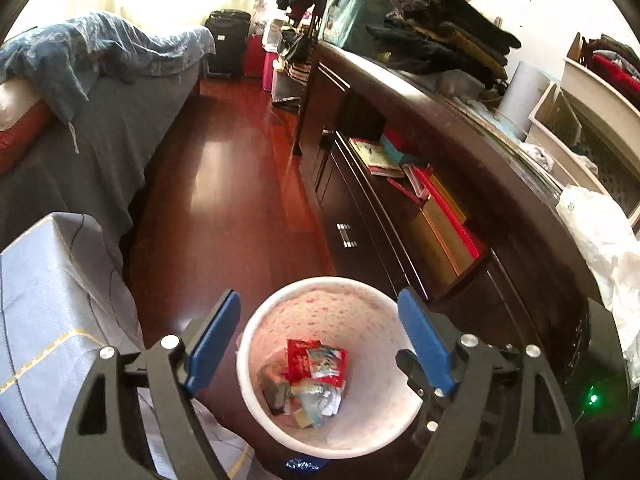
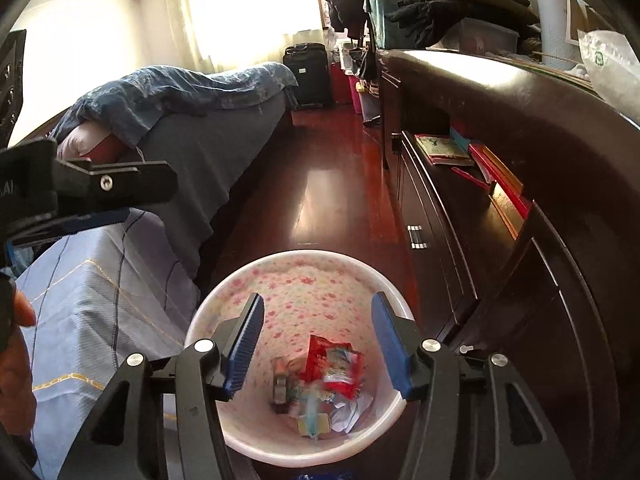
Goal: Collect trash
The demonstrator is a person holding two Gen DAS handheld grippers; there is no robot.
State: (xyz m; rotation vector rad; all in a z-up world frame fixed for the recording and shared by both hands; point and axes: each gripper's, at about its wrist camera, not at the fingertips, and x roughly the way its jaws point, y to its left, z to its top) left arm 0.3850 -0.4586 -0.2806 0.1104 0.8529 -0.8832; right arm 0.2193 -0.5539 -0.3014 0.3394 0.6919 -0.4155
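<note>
A bed (image 1: 100,128) draped in grey is seen at the left, a crumpled blue quilt (image 1: 92,48) heaped on it. A black suitcase (image 1: 227,40) is stood upright by the bright window. Along the right a dark wooden dresser (image 1: 460,128) is ranged — folded dark clothes (image 1: 444,40) are stacked on top, and books (image 1: 376,156) are laid on its open shelf.

White bin (image 1: 256,344) with pink floral lining, red wrapper (image 1: 304,360) inside; blue-padded black tool (image 1: 320,340); glossy reddish-brown floor (image 1: 232,168); dark brown dresser (image 1: 460,140).
</note>
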